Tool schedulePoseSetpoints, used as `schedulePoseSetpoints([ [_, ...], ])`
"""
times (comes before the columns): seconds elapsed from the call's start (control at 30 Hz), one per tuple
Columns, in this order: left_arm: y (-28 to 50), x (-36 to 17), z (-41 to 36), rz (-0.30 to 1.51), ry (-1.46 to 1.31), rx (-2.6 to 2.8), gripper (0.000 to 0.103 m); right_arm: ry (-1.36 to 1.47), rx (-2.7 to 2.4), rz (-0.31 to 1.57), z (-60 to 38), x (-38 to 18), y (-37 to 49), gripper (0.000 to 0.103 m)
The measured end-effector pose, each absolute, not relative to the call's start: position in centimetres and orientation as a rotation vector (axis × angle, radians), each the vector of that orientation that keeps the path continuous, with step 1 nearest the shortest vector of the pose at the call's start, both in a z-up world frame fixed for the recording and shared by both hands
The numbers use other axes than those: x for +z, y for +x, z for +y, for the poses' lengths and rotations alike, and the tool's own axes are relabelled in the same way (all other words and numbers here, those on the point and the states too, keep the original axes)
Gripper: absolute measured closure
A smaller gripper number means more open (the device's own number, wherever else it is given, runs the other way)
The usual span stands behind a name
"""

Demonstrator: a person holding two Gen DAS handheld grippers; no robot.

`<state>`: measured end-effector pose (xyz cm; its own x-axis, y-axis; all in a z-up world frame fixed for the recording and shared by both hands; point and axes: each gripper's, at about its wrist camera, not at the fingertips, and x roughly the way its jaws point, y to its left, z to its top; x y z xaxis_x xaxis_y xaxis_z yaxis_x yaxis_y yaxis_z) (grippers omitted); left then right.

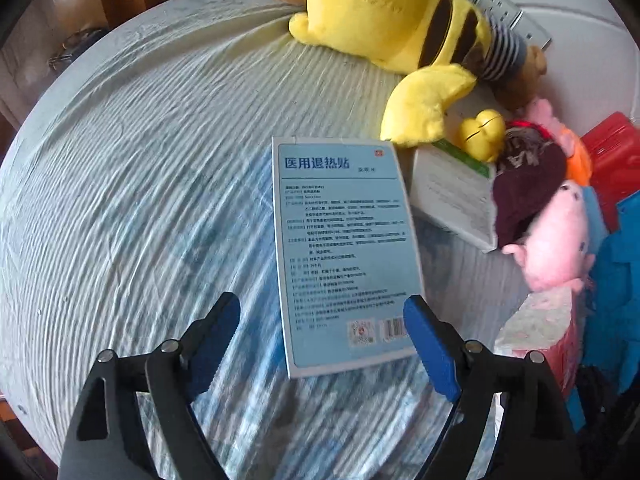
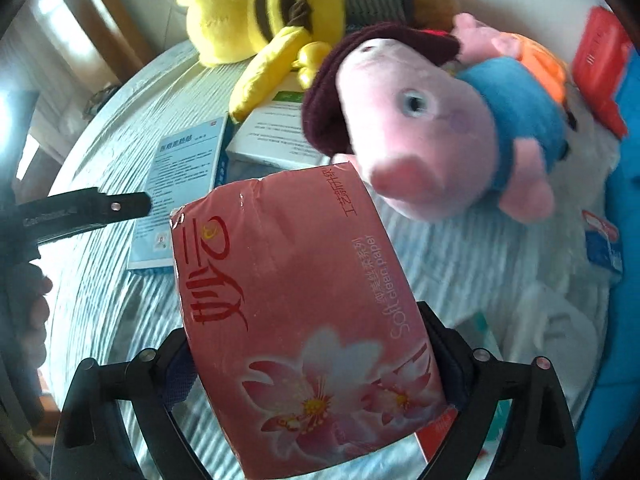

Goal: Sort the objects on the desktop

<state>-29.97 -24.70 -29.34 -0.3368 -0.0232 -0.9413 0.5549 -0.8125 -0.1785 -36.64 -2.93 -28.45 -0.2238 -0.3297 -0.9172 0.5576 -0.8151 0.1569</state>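
A light blue flat box [image 1: 344, 248] printed with text lies on the striped tablecloth [image 1: 140, 200]. My left gripper [image 1: 320, 302] hangs over its near end with the jaws open: the right pad [image 1: 430, 348] is at the box's right edge and the left pad [image 1: 216, 340] stands clear of it. In the right wrist view the same box [image 2: 184, 176] lies at left, with the left gripper's black finger [image 2: 120, 206] over it. My right gripper [image 2: 316, 360] is shut on a red tissue pack [image 2: 304, 300] with a flower print, held tilted above the table.
A white box with a green stripe [image 1: 452, 196] lies beside the blue one. A yellow plush [image 1: 384, 12], a pink pig plush [image 2: 420, 128] in a dark red hat and a brown bear crowd the far side. A red case [image 2: 600, 68] and blue fabric [image 2: 628, 160] sit at right.
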Motion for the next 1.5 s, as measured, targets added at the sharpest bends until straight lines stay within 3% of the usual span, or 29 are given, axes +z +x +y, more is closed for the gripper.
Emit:
schedulePoseSetpoints([
  [0.3, -32.4, -28.9, -23.9, 0.571, 1.578, -2.211, 0.017, 1.484, -2.128, 0.253, -0.9, -28.2, -35.9, 0.008],
  [0.53, -36.7, -31.8, -21.1, 0.256, 1.692, -2.121, 0.013, 1.5, -2.096, 0.237, -1.1, -29.1, -36.8, 0.008],
  [0.6, -35.6, -31.6, -22.3, 0.313, 1.663, -2.132, 0.013, 1.488, -2.085, 0.226, -1.7, -29.1, -37.1, 0.008],
  [0.67, -34.6, -31.5, -23.5, 0.37, 1.633, -2.143, 0.027, 1.477, -2.074, 0.216, -2.4, -29.1, -37.3, 0.008],
  [0.73, -33.4, -31.2, -24.9, 0.428, 1.603, -2.147, 0.048, 1.463, -2.054, 0.221, -3.0, -29.0, -37.3, 0.008],
  [0.8, -31.6, -30.4, -27.1, 0.479, 1.575, -2.127, 0.06, 1.447, -2.024, 0.234, -4.2, -28.9, -37.1, 0.008],
  [0.87, -30.0, -30.0, -29.3, 0.493, 1.549, -2.087, 0.064, 1.436, -2.0, 0.252, -5.5, -28.9, -36.8, 0.008],
  [1.07, -26.2, -27.5, -34.5, 0.501, 1.461, -2.128, 0.064, 1.405, -1.943, 0.244, -11.4, -28.7, -35.4, 0.009],
  [1.1, -26.2, -27.0, -34.9, 0.483, 1.456, -2.159, 0.058, 1.411, -1.947, 0.224, -12.0, -28.6, -35.2, 0.009],
  [1.13, -26.2, -26.7, -35.3, 0.457, 1.465, -2.186, 0.041, 1.417, -1.954, 0.207, -12.6, -28.6, -35.0, 0.009],
  [1.2, -26.3, -26.6, -35.7, 0.42, 1.486, -2.227, 0.026, 1.436, -1.992, 0.202, -13.1, -28.6, -34.4, 0.009],
  [1.5, -25.8, -28.1, -38.7, 0.345, 1.585, -2.351, 0.026, 1.484, -2.286, 0.209, -13.6, -28.4, -32.3, 0.007],
])
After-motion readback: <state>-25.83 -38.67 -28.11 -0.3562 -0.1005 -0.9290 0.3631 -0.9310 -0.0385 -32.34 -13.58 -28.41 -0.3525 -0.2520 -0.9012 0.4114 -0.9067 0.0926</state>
